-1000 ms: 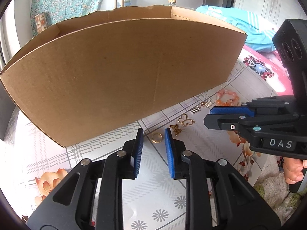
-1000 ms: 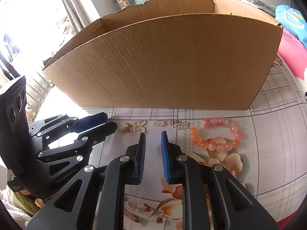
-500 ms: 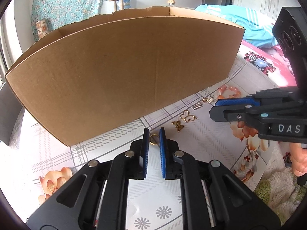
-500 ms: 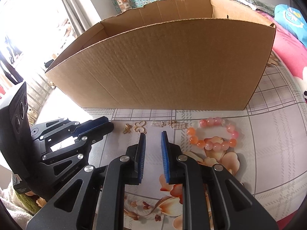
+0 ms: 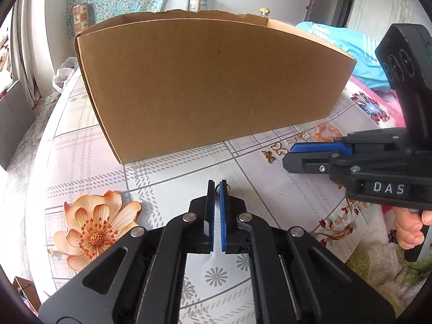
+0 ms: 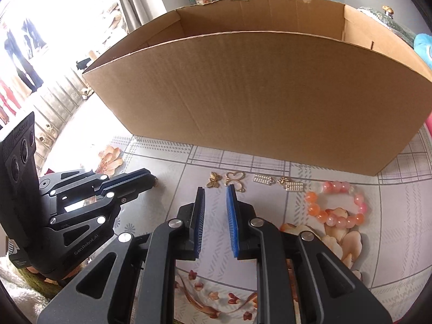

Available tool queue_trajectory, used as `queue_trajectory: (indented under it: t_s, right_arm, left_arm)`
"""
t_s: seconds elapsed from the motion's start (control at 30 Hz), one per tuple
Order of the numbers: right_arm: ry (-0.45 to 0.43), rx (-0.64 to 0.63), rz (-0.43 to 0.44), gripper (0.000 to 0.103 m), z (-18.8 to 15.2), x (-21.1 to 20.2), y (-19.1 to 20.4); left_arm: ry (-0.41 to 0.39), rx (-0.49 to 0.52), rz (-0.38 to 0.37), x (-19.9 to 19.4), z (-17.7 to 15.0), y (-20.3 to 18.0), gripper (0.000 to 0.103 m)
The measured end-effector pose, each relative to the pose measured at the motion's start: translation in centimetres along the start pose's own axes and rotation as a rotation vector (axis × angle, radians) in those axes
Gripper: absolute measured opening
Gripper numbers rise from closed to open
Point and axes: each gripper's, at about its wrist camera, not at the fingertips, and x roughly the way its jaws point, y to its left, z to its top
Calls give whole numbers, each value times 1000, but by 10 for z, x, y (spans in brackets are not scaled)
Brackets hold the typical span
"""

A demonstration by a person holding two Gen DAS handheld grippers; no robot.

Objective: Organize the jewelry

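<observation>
- Now the left tongs pinch a small gold ring at their tips, low over the surface.
- Right tongs stand narrowly parted, nothing between them.
- Just beyond them lie a gold butterfly, an open butterfly charm and a bead bracelet, before the cardboard box.

Plain brown box, floral-checked tablecloth
</observation>
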Motion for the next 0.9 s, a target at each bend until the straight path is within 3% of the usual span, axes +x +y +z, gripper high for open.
queue_trajectory:
  t_s: [0.53, 0.67, 0.73, 0.9]
  right_arm:
    - [32, -109, -142, 17, 19, 21, 29]
    - [44, -119, -145, 16, 21, 21, 30]
    - [49, -118, -131, 7, 24, 23, 31]
    - [43, -95, -119, 7, 26, 26, 30]
  left_arm:
    - [-22, -18, -43, -3, -5, 12, 3]
    - [-24, -24, -51, -5, -6, 17, 3]
    - [-25, -25, -53, -5, -6, 18, 3]
    - [-27, -32, -61, -7, -7, 21, 3]
